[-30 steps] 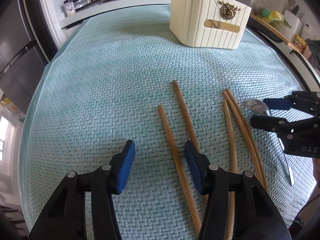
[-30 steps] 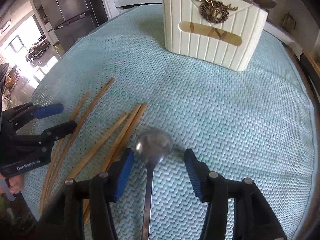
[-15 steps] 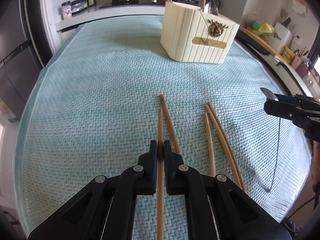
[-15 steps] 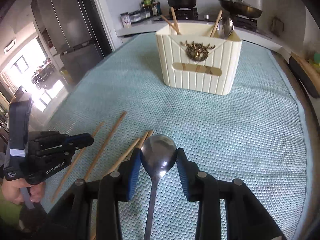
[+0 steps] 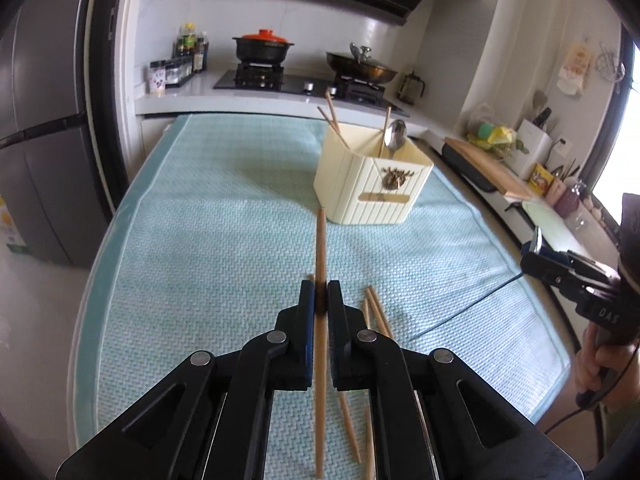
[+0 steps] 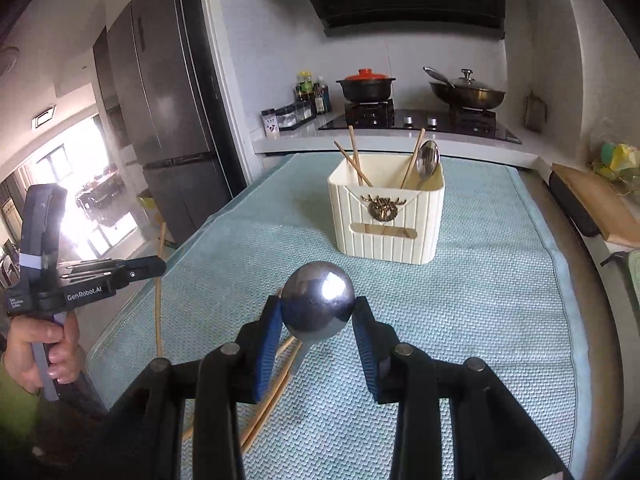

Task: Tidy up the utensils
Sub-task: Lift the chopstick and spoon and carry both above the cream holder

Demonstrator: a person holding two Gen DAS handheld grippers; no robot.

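Observation:
My left gripper is shut on a wooden chopstick, held up off the teal mat with its tip toward the cream utensil holder. Three more chopsticks lie on the mat below. My right gripper is shut on a metal spoon, its bowl pinched between the blue pads, raised above the mat and facing the holder. The holder has chopsticks and a spoon standing in it. The left gripper with its chopstick shows at the left of the right wrist view.
A stove with a red-lidded pot and a wok stands behind the table. A fridge is at the left. A wooden board and counter clutter run along the right side. A hand grips the left tool.
The left jaws closed on a chopstick and lifted it off the mat. The right jaws closed on the spoon's bowl and raised it. Both views tilted up toward the holder.

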